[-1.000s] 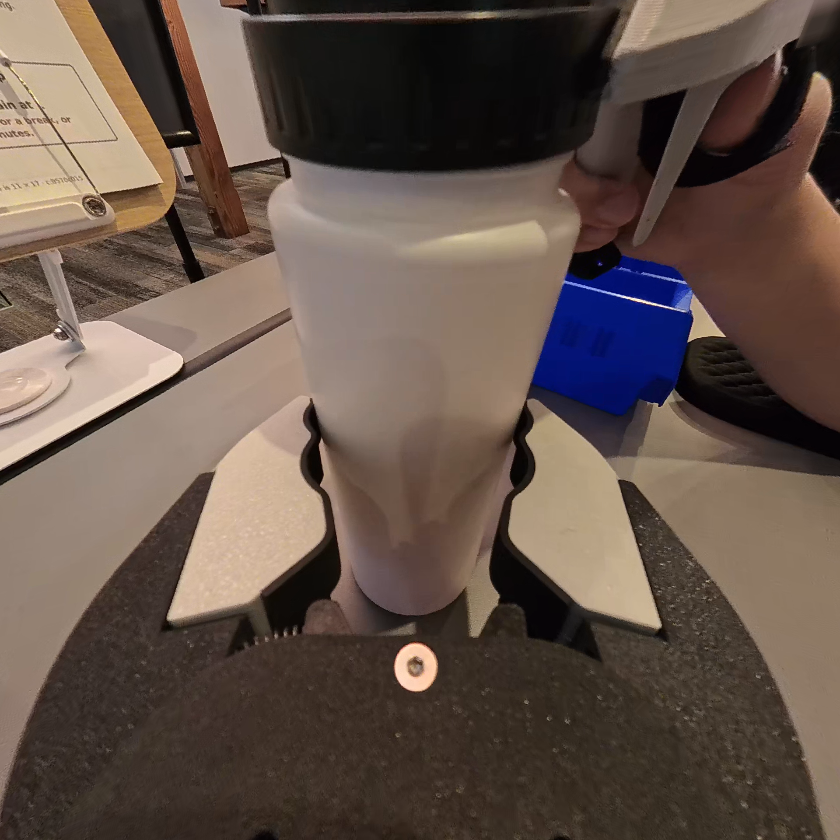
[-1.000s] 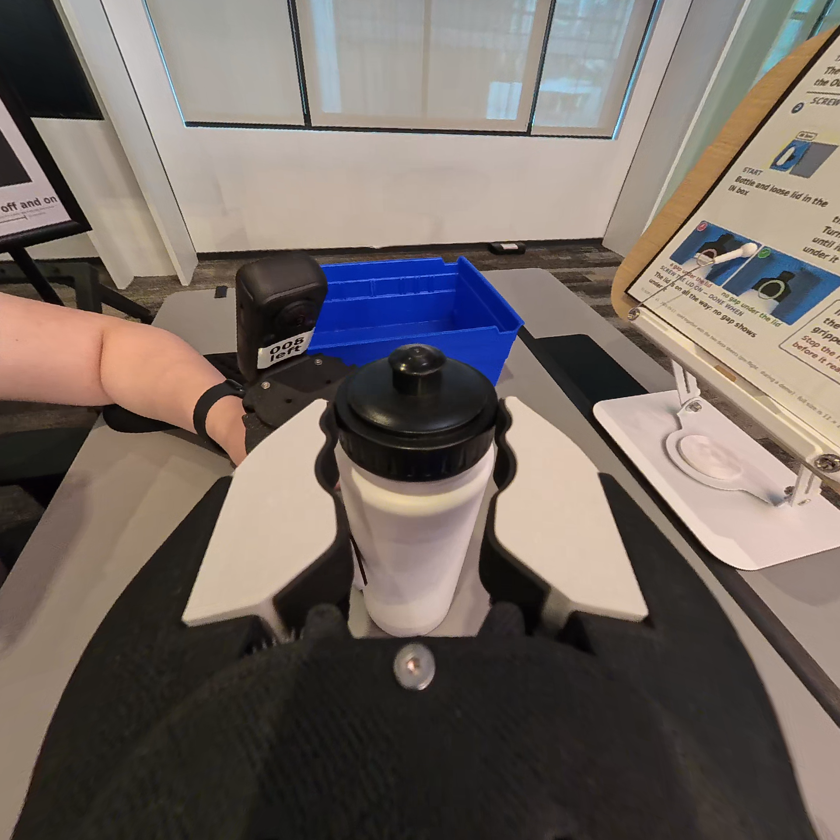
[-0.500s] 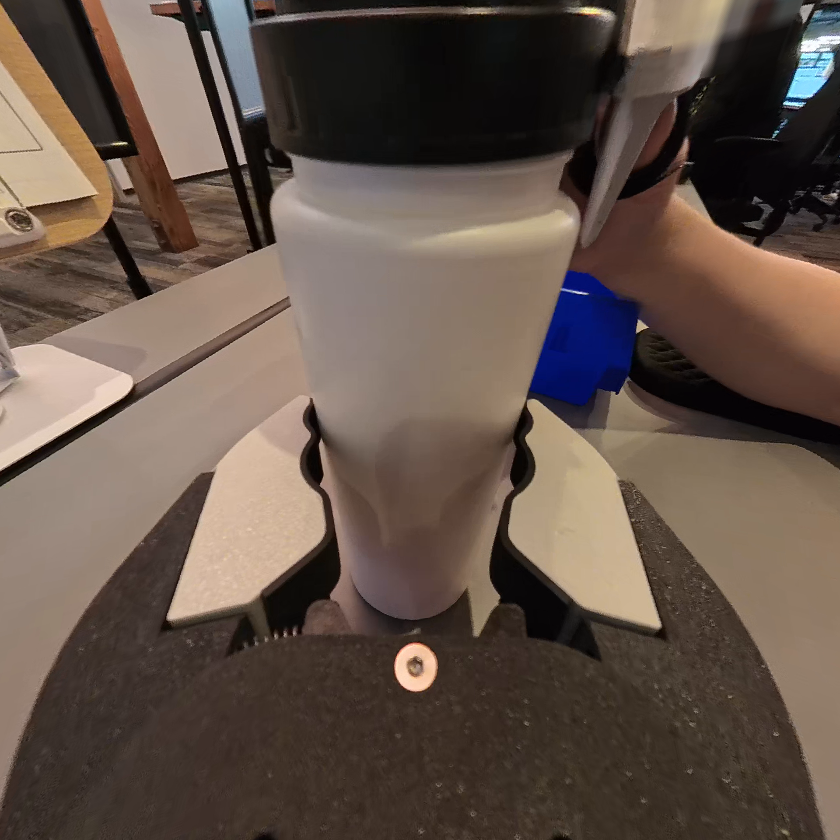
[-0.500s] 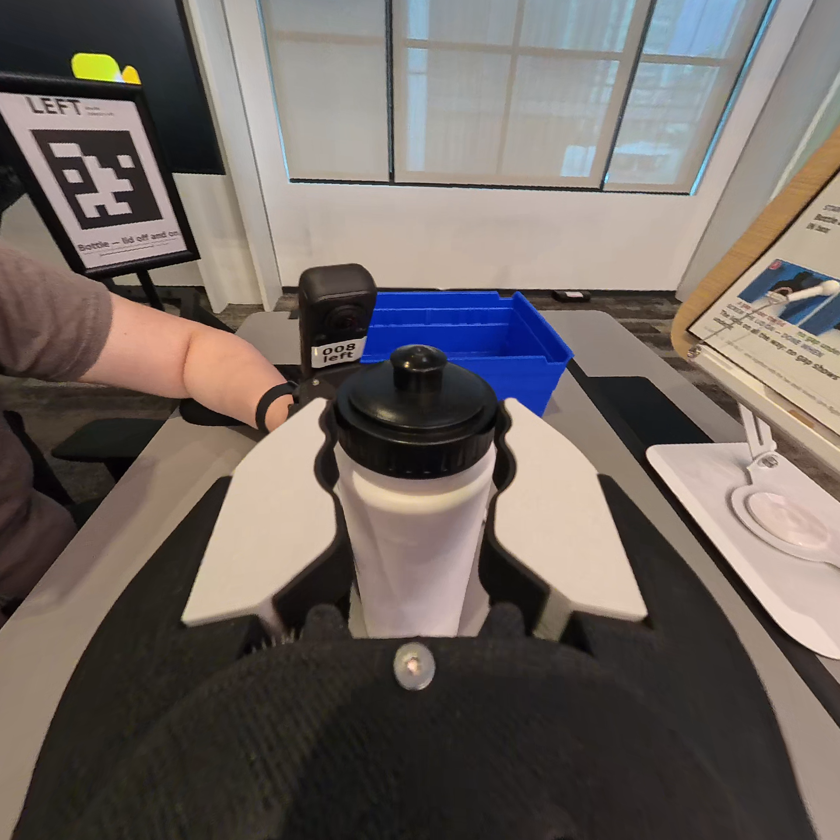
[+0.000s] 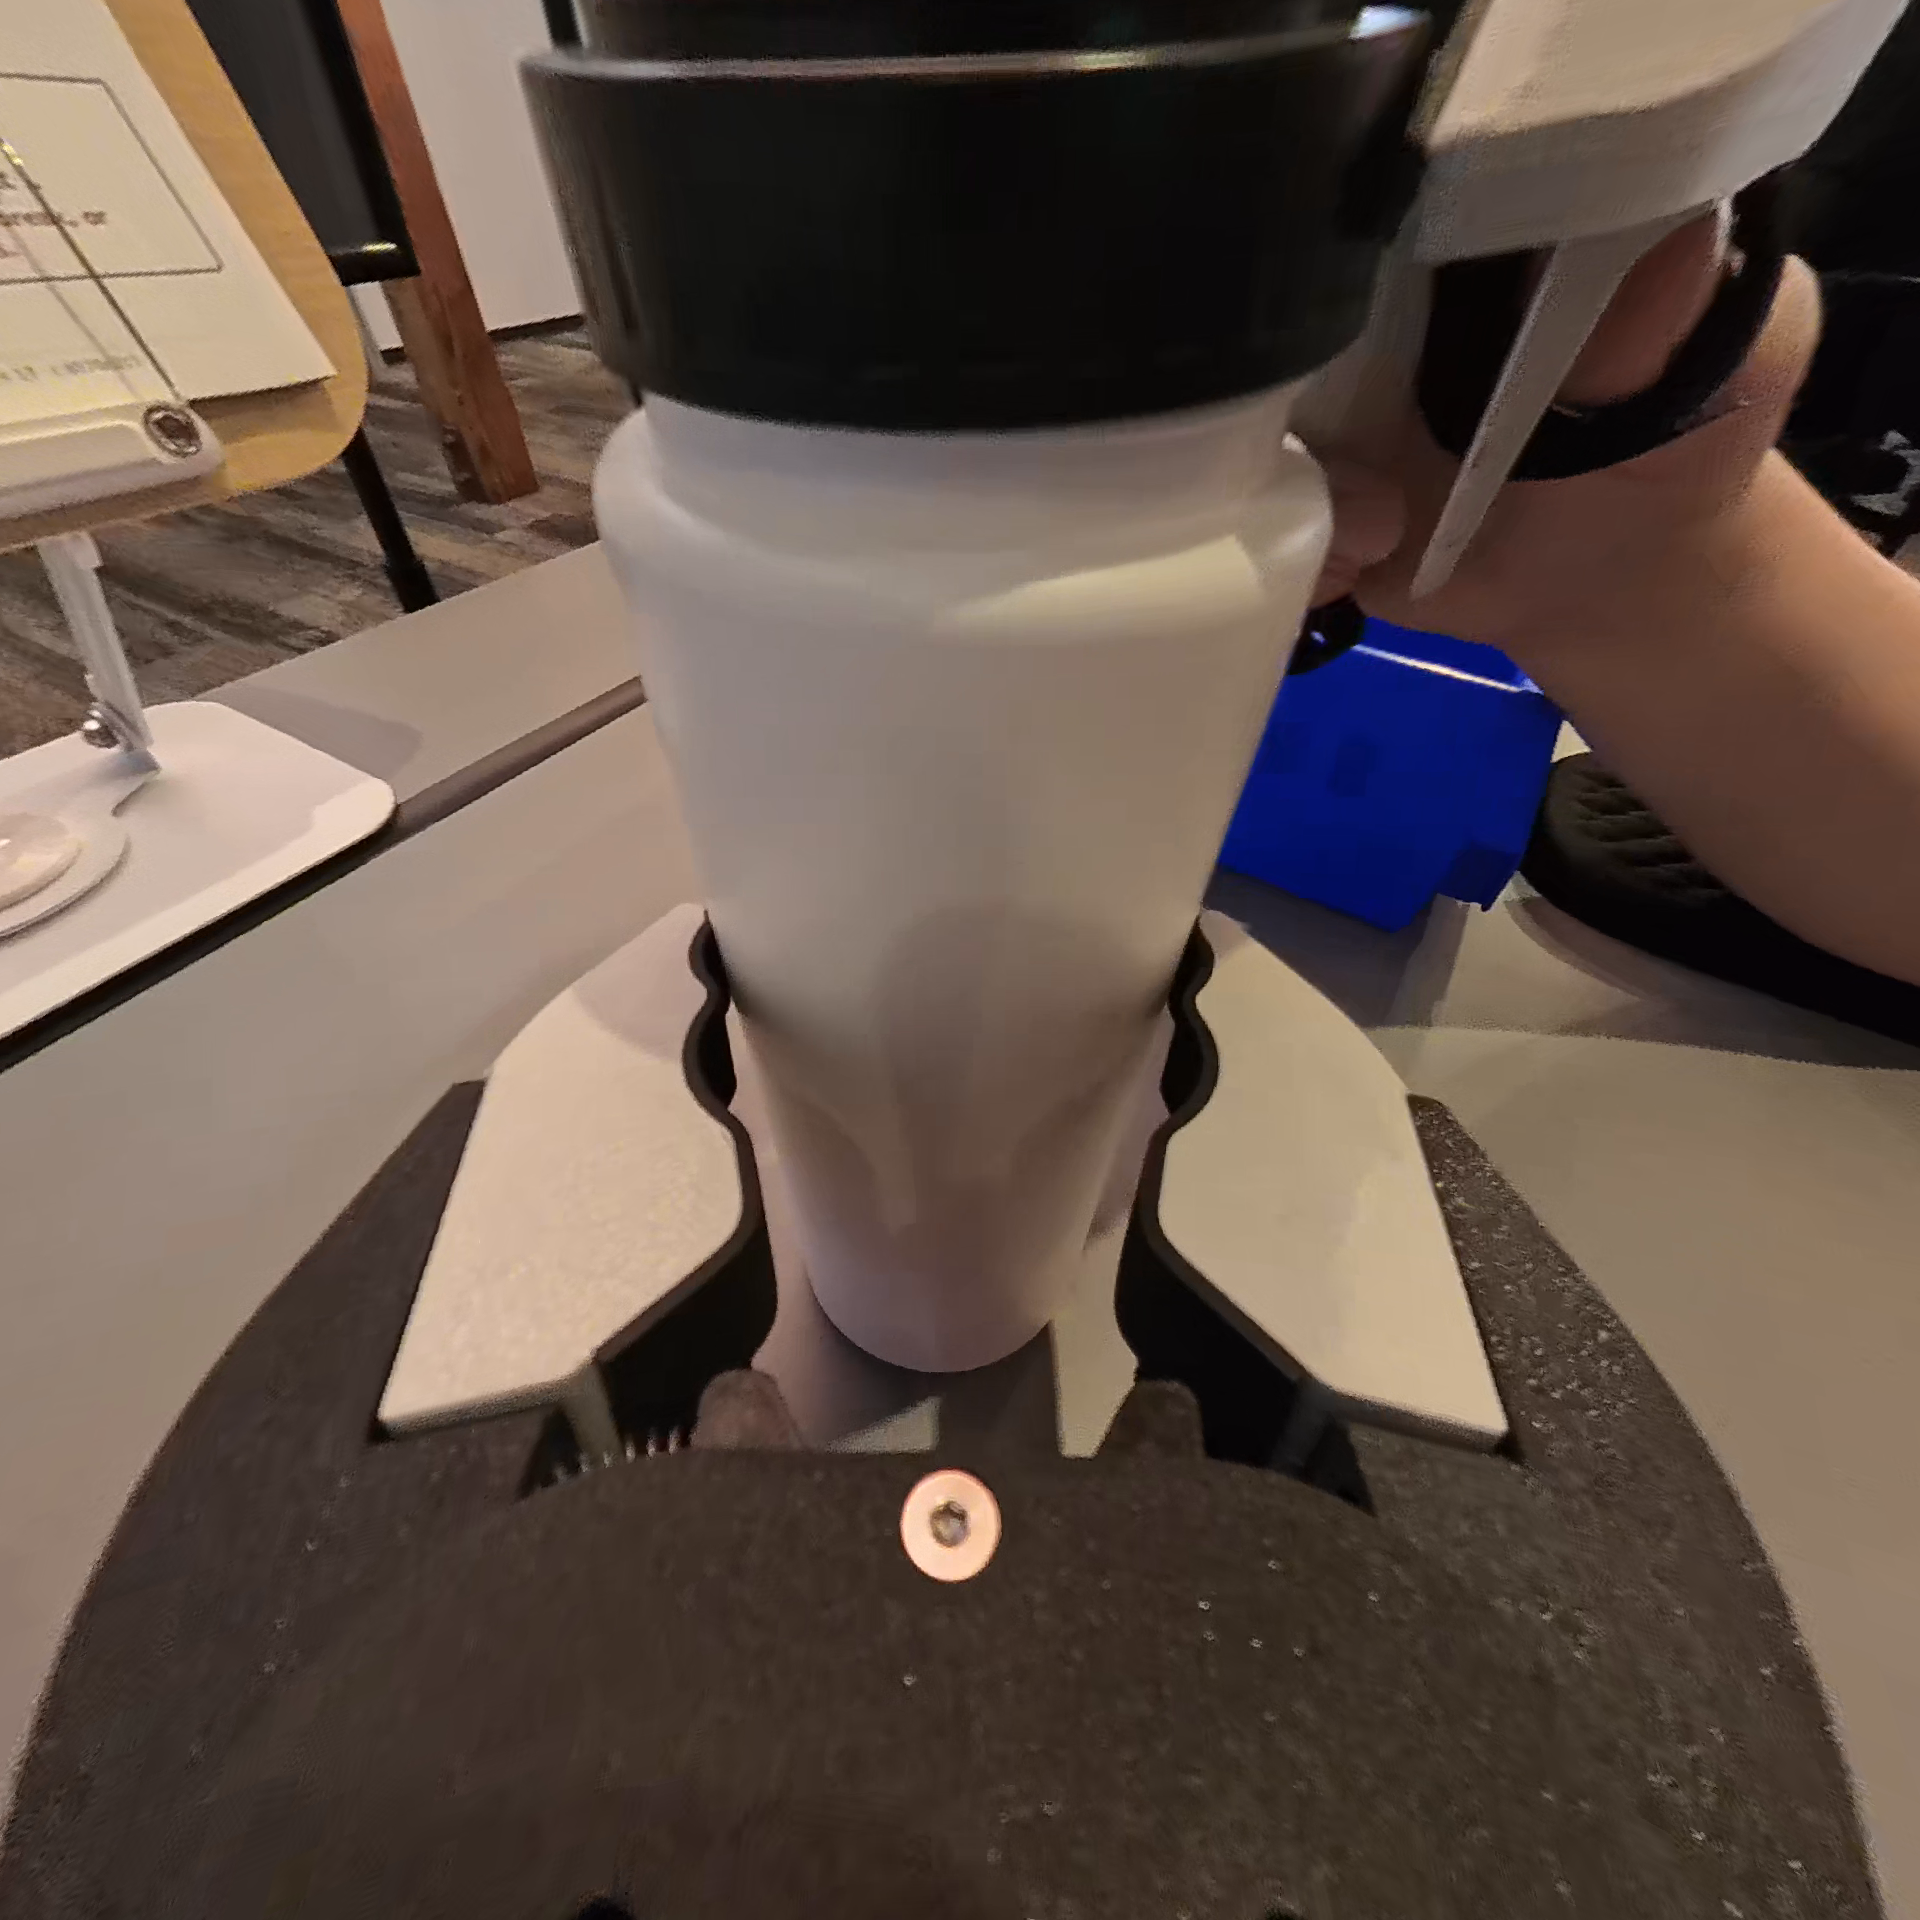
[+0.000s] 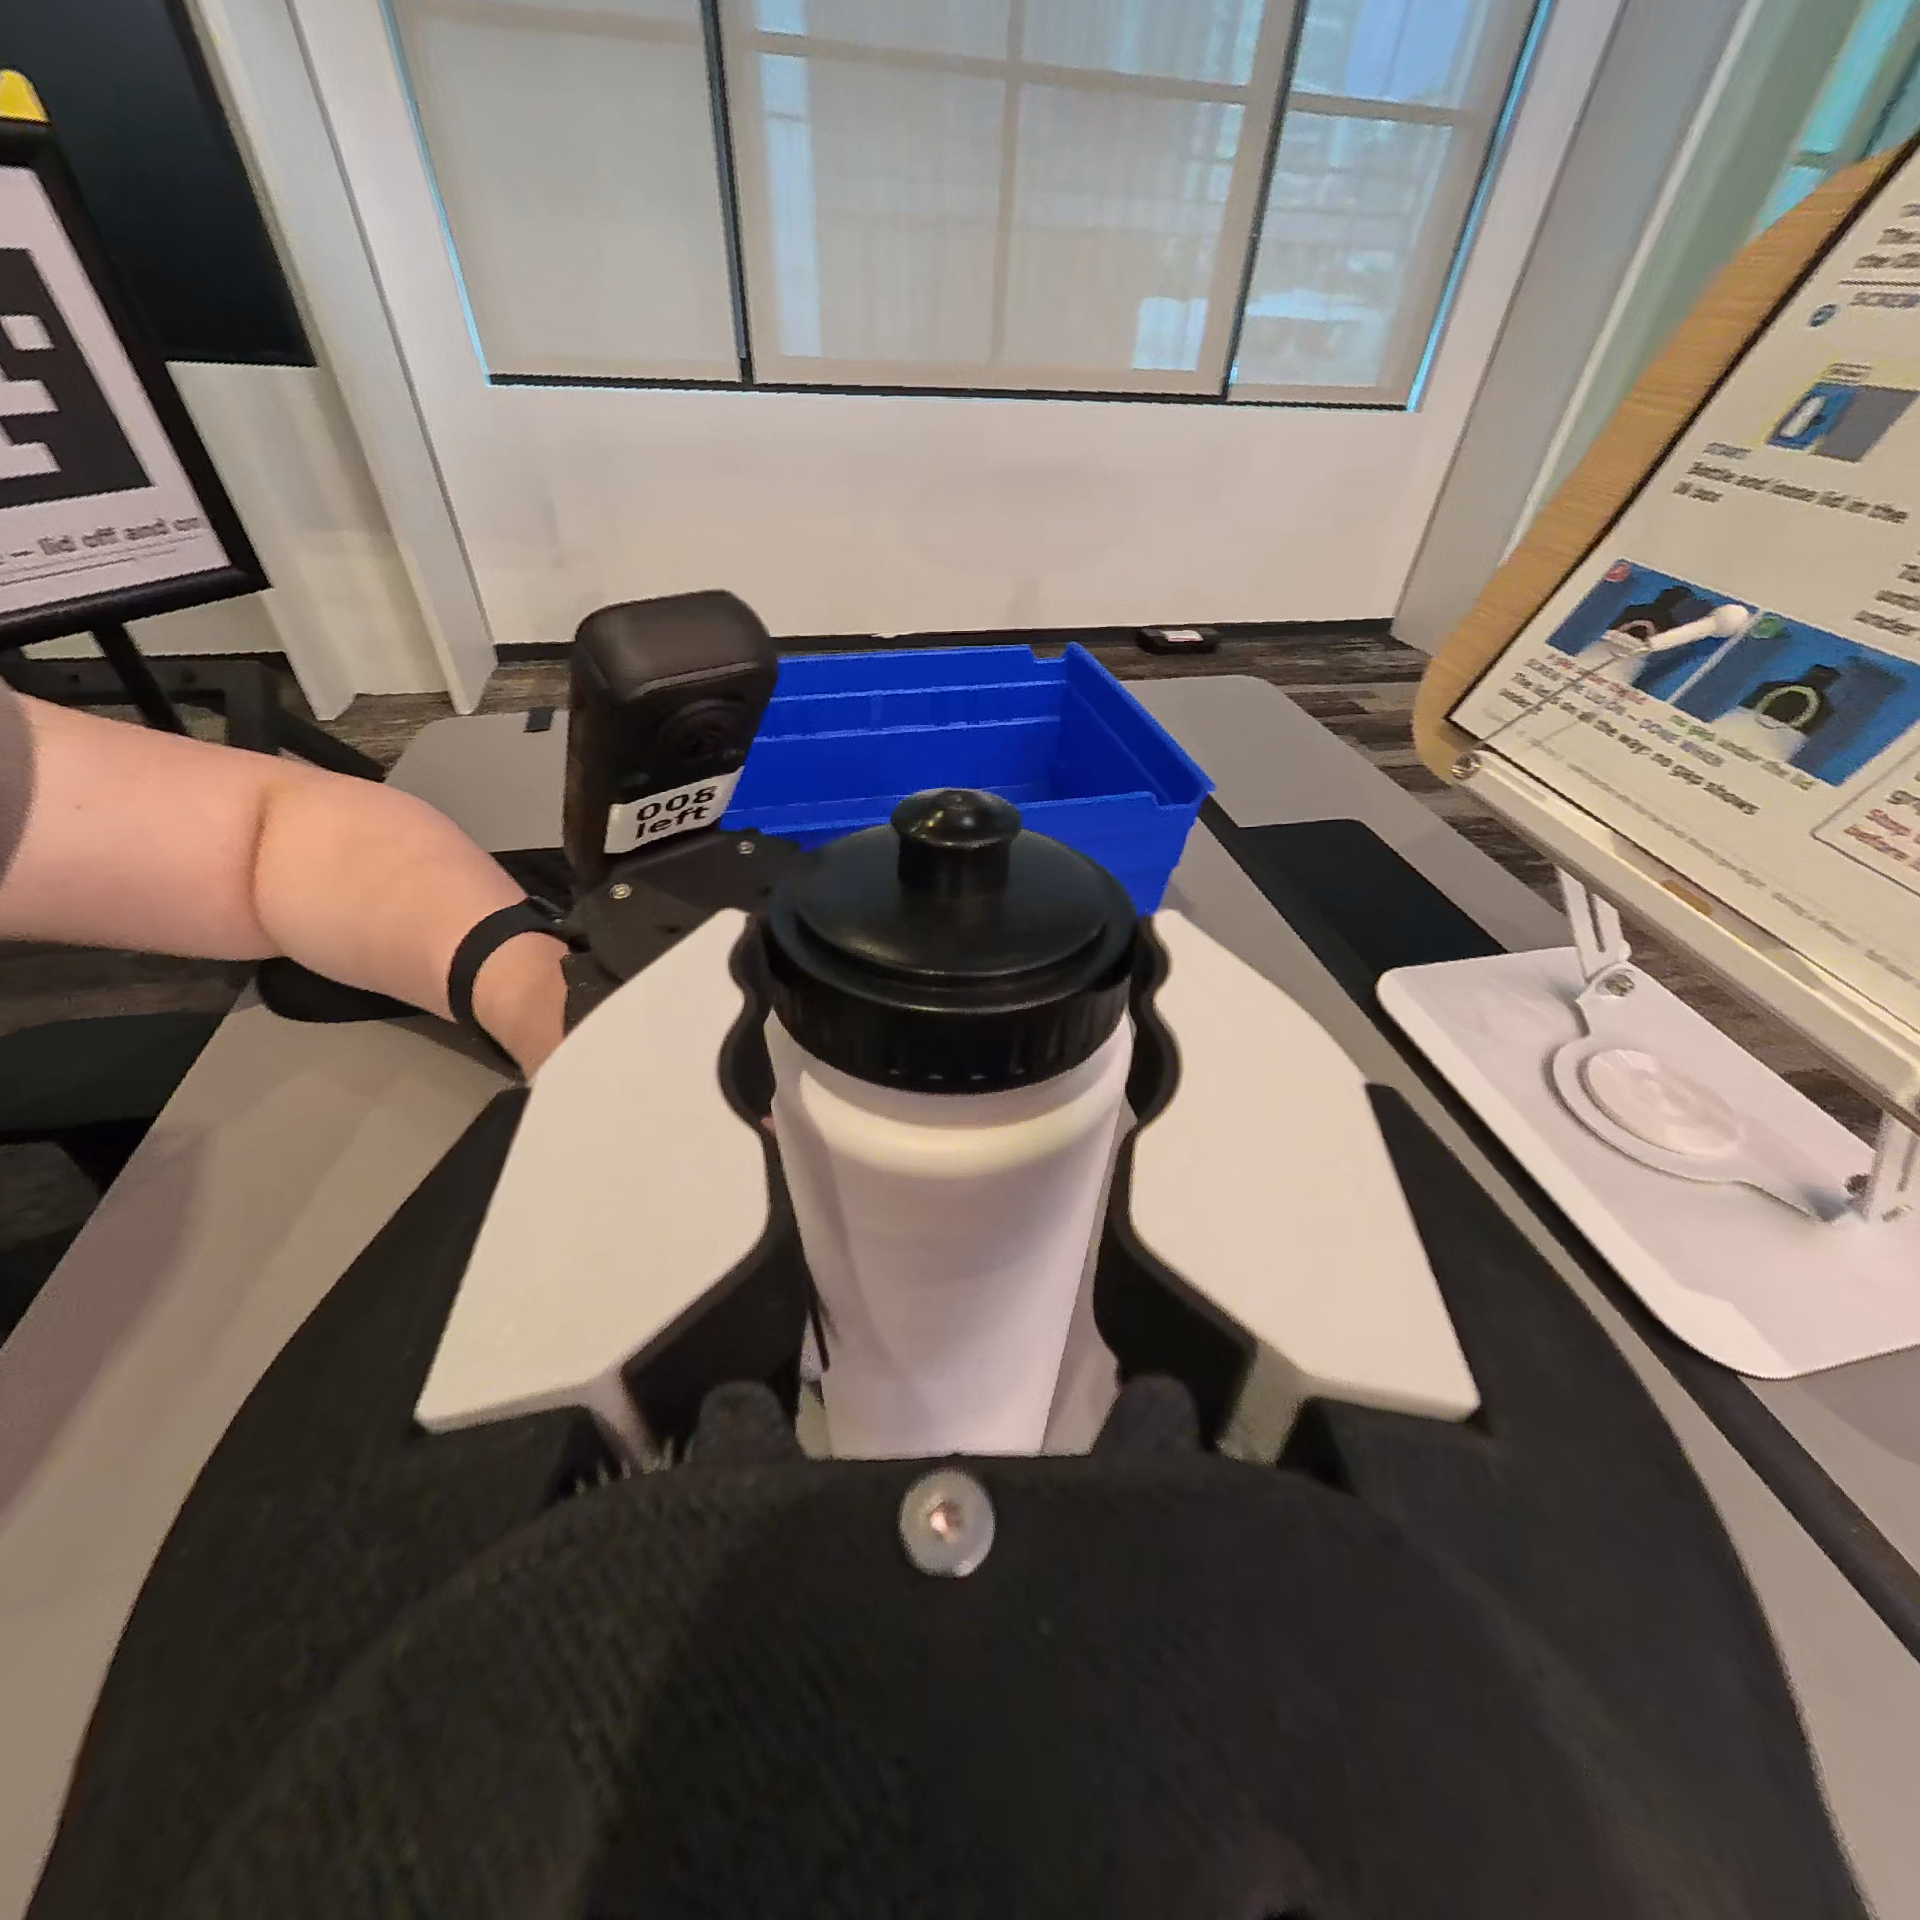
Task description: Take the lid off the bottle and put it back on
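Note:
A white bottle [image 5: 956, 779] with a black screw lid [image 5: 977, 239] stands upright over the grey table [image 5: 260, 1091]. My left gripper [image 5: 951, 966] is shut on the bottle's lower body. My right gripper [image 6: 945, 997] is shut on the lid [image 6: 945, 956], one finger on each side, with the bottle [image 6: 945, 1195] below it. The lid sits on the bottle's neck and its spout points up. One right finger [image 5: 1662, 114] shows beside the lid in the left wrist view. The left gripper's camera housing [image 6: 665, 727] shows behind the bottle in the right wrist view.
A blue bin [image 6: 966, 748] stands open on the table just behind the bottle; it also shows in the left wrist view [image 5: 1371, 790]. An instruction board on a white stand [image 6: 1714, 623] is at the right. A black-and-white sign [image 6: 62, 416] stands far left. A black pad [image 5: 1662, 883] lies under the person's forearm.
Both views swung to one side half a second ago and have swung most of the way back. Both grippers hold the bottle and the lid as before.

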Demonstrator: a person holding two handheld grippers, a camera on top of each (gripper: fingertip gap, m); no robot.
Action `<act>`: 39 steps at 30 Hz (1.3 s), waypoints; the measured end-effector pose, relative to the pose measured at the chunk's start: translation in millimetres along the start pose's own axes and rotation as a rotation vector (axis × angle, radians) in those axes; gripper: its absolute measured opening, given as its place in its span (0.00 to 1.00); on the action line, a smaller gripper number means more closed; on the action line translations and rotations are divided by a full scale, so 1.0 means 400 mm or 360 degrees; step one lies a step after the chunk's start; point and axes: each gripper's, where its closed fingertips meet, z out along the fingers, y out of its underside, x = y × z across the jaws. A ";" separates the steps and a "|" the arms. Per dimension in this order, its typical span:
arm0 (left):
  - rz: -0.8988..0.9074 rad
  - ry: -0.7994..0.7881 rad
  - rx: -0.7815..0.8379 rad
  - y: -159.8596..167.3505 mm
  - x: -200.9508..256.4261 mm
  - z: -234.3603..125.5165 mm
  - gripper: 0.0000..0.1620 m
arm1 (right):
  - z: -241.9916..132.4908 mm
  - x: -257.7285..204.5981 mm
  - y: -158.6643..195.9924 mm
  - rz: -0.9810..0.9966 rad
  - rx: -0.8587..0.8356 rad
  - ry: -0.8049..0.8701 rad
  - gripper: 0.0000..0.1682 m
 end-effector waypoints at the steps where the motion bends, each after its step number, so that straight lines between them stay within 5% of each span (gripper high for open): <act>1: -0.0004 -0.0020 -0.0006 0.000 -0.005 -0.001 0.51 | 0.003 0.003 0.000 0.0000 -0.0003 0.0033 0.41; 16: -0.0034 -0.0029 -0.0037 -0.003 -0.020 -0.012 0.51 | 0.004 0.027 -0.006 0.0230 0.0107 0.0075 0.41; 27: 0.0045 -0.0032 -0.0071 0.003 -0.018 -0.012 0.51 | 0.013 -0.003 -0.006 0.0015 0.0025 0.0065 0.41; 39: 0.0015 0.0321 -0.0065 0.005 0.055 -0.013 0.51 | 0.005 -0.051 -0.012 0.0047 0.0031 -0.0202 0.41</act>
